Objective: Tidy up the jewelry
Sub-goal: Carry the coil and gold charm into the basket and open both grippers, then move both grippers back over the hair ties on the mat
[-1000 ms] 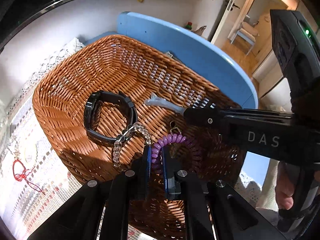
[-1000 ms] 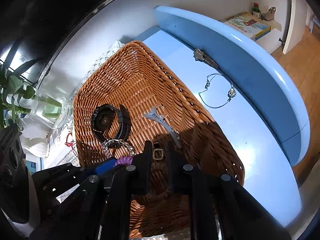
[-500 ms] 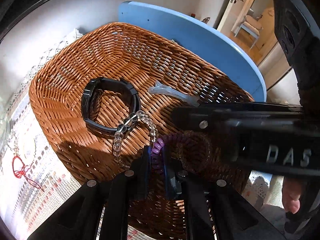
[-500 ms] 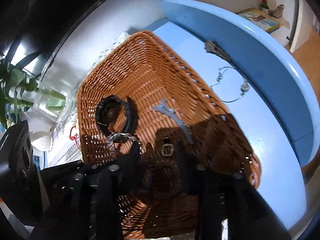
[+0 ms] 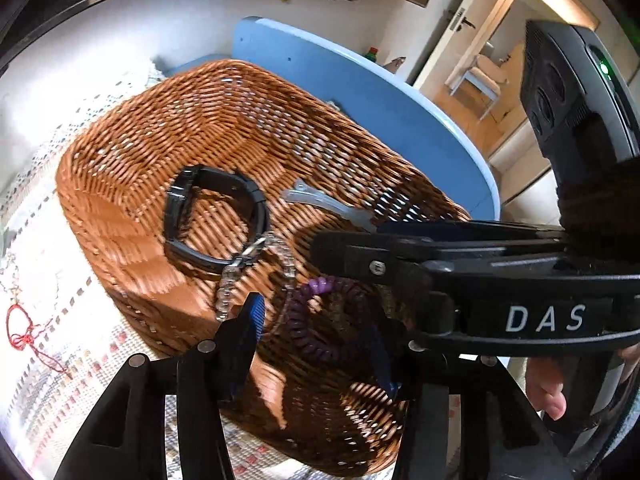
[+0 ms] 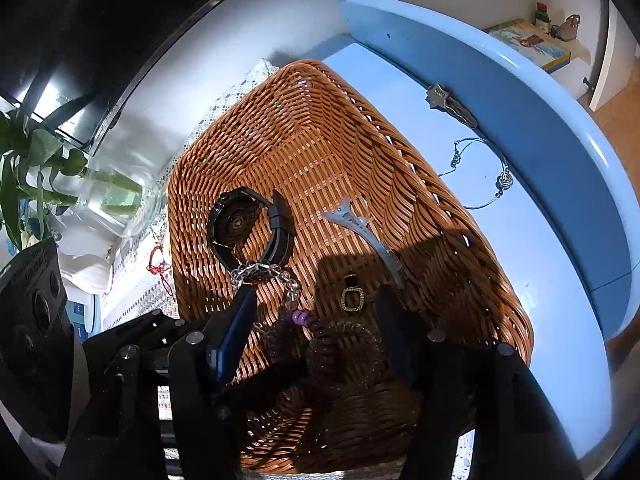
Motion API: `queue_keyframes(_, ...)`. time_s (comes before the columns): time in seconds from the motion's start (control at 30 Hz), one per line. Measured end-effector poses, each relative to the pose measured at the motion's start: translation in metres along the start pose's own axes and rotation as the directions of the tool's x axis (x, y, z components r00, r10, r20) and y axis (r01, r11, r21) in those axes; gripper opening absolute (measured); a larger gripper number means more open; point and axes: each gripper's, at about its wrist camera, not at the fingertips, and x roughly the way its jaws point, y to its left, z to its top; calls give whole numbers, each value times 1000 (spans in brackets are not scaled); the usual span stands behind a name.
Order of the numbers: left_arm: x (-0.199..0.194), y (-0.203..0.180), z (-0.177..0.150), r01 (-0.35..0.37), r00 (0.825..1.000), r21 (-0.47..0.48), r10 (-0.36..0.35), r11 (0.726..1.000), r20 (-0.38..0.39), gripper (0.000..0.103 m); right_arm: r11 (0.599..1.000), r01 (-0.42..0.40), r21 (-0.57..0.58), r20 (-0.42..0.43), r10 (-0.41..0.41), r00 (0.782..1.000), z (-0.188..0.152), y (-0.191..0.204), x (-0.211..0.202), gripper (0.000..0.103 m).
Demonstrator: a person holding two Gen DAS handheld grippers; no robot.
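Observation:
A wicker basket (image 5: 132, 160) (image 6: 304, 128) holds a black watch (image 5: 212, 216) (image 6: 248, 224), a clear bead bracelet (image 5: 228, 284) (image 6: 260, 270), a grey hair clip (image 5: 324, 204) (image 6: 364, 232), a dark pendant (image 6: 351, 296) and a purple coil hair tie (image 5: 316, 320) (image 6: 298, 318). My left gripper (image 5: 316, 344) is open over the hair tie, which lies loose between its fingers. My right gripper (image 6: 316, 320) is open above the basket's near end; it crosses the left wrist view as a black bar (image 5: 460, 276).
A silver chain bracelet (image 6: 480, 172) and a key (image 6: 450, 104) lie on the blue table (image 6: 520, 264) beyond the basket. A red cord charm (image 5: 22, 332) (image 6: 158, 266) lies on the lace cloth (image 5: 48, 392). A glass vase with a plant (image 6: 100, 196) stands at the left.
Both grippers have opened. The left one let go of the purple hair tie, which now rests in the basket. The right gripper has shifted over the basket's near end.

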Motion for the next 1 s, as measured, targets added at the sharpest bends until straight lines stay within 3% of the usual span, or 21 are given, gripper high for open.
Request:
queue_keyframes(0.3,-26,18,-4,3,999,-47,-1,999,52,51,1000,11,-2,-5,-11,1000,1,0,-3,64)
queue_keyframes(0.43,-47,33,-11,35,995,-68,-29,997,92,51,1000,20,-5,4,-20,1000,3,2,-8,76)
queue_keyframes(0.67,-98,76,-23,-32,984,-142,56,989,169,51,999,20,-44,36,-19,999,14,16,-25,77)
queue_keyframes(0.8,-114,111,-49,-79,979,-239,120,968,162,52,996,-4,-92,64,10,998,23,34,-34,77)
queue_keyframes(1.0,-123,157,-103,-130,973,-405,195,905,121,52,975,-36,-218,78,54,995,39,86,-38,77)
